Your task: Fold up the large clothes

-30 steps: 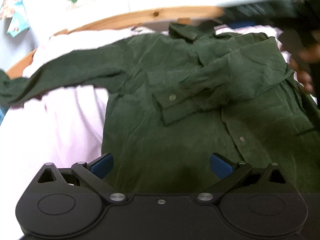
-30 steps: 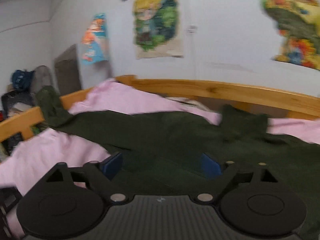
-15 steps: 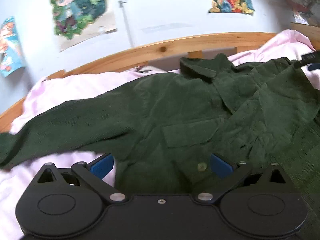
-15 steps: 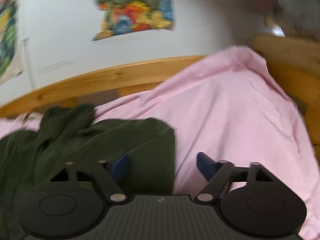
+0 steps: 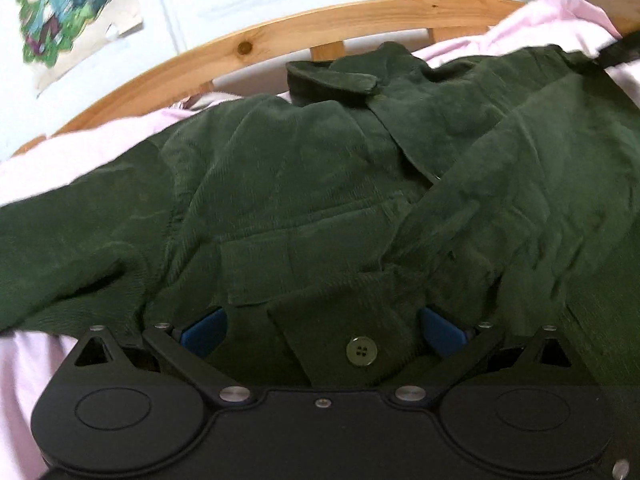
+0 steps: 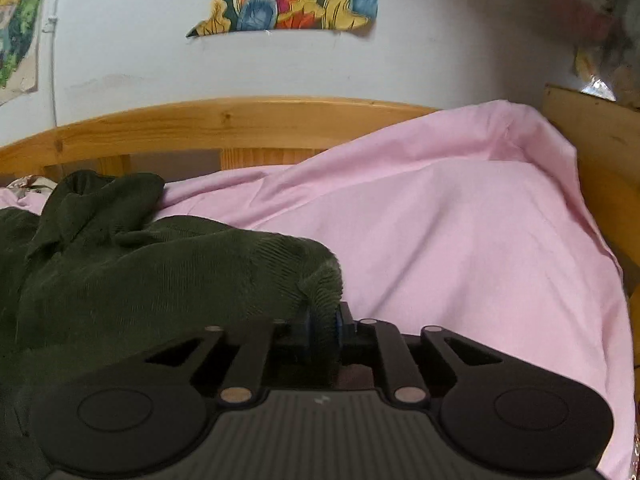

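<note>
A dark green corduroy shirt point(image 5: 312, 184) lies spread on a pink bed sheet point(image 5: 36, 368), collar toward the headboard. One sleeve is folded across its chest, and the buttoned cuff point(image 5: 352, 332) lies between the blue pads of my open left gripper point(image 5: 322, 330). The other sleeve point(image 5: 68, 248) stretches out to the left. In the right wrist view my right gripper point(image 6: 320, 322) is shut on a fold at the shirt's right edge point(image 6: 316, 280), low over the pink sheet point(image 6: 460, 240).
A curved wooden headboard point(image 5: 256, 40) runs behind the shirt and also shows in the right wrist view point(image 6: 224, 120). A wooden side board point(image 6: 600, 168) stands at the far right. Posters point(image 6: 288, 0) hang on the white wall.
My left gripper has moved lower and closer, so the folded sleeve's cuff now sits between its pads. My right gripper has swung to the shirt's right edge and closed on the fabric.
</note>
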